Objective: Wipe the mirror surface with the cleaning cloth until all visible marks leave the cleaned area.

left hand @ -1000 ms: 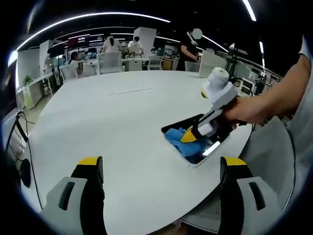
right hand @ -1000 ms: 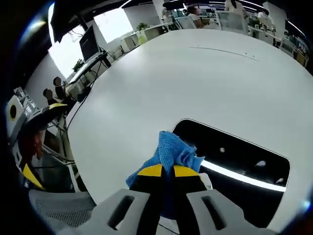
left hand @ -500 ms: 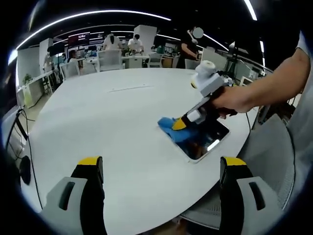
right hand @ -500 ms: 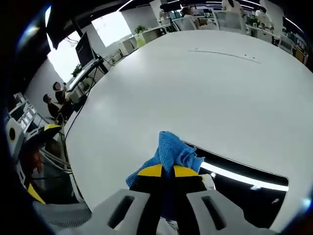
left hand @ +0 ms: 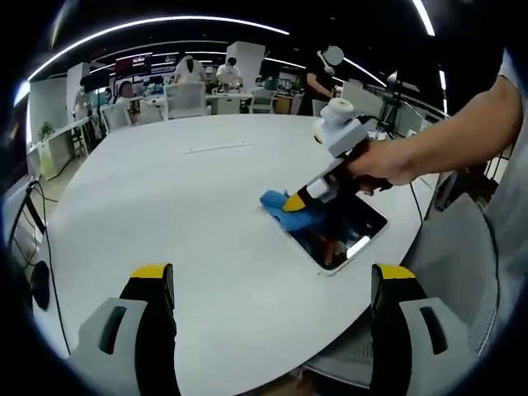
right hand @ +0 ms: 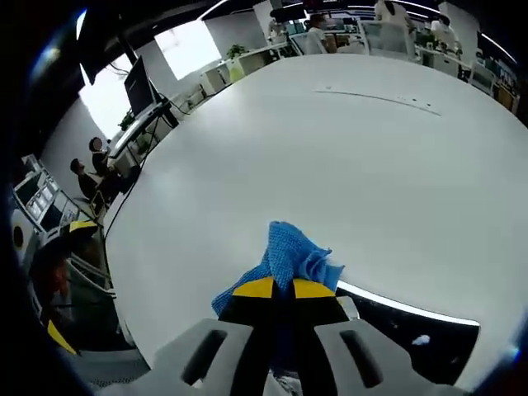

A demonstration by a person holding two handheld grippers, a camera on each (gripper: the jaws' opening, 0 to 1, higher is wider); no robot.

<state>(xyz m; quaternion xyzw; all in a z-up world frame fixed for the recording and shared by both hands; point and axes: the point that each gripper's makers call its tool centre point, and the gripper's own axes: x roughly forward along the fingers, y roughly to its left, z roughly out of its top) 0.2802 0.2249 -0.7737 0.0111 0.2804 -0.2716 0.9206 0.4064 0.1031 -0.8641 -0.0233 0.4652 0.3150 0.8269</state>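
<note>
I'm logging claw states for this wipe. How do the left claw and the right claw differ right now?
The left claw is open and empty, jaws wide apart above the white table; the right claw is shut on the blue cloth. The left claw hangs back from the mirror; the right claw holds the cloth at the mirror's far end. Both have yellow-tipped jaws.

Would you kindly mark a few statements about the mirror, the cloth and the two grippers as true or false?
1. The right gripper holds a blue cloth. True.
2. The left gripper is shut on the cloth. False: it is open and holds nothing.
3. The mirror lies flat on the white table. True.
4. The cloth is at the mirror's middle. False: it is at the mirror's end.
</note>
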